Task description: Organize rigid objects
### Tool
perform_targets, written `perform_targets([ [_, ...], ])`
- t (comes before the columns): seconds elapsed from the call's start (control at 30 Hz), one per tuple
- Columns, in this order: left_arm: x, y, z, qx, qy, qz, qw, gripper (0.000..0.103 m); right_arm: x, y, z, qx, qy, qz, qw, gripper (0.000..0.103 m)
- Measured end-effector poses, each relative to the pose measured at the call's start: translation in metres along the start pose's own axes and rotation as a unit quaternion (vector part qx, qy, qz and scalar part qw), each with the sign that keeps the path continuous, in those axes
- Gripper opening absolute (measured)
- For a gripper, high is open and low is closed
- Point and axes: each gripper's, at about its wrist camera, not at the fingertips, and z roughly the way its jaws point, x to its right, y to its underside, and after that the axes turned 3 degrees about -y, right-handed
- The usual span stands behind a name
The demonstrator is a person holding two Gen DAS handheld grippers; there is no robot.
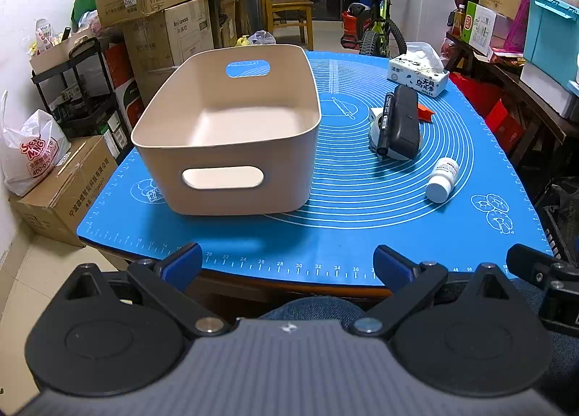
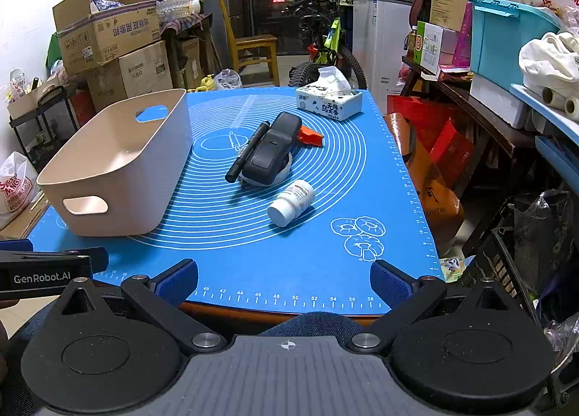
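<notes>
We hold the left gripper (image 1: pixel 287 265) and right gripper (image 2: pixel 284 282) at the bottom of their frames, both spread wide with nothing between the pads. On the blue mat (image 2: pixel 253 256) the beige bin (image 1: pixel 228 126) stands empty at centre-left. To its right a black case (image 2: pixel 269 153) lies over a roll of tape (image 1: pixel 376 124) with a marker (image 2: pixel 248 151) touching, an orange piece (image 2: pixel 311 136) behind, and a white bottle (image 2: pixel 291 203) on its side nearer us.

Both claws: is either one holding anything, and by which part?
Nothing is held. The left claw and right claw both stand open and empty at the table's near edge.
</notes>
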Motion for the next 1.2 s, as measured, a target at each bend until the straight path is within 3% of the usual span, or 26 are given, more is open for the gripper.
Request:
perform_targets([
  [1.2,-0.0023,0.0006,0.0019,-0.004,-0.001,0.000,1.0000,0.099,0.0010,-0.0001,0.0006,0.000,0.000,0.001,1.000,0.101],
])
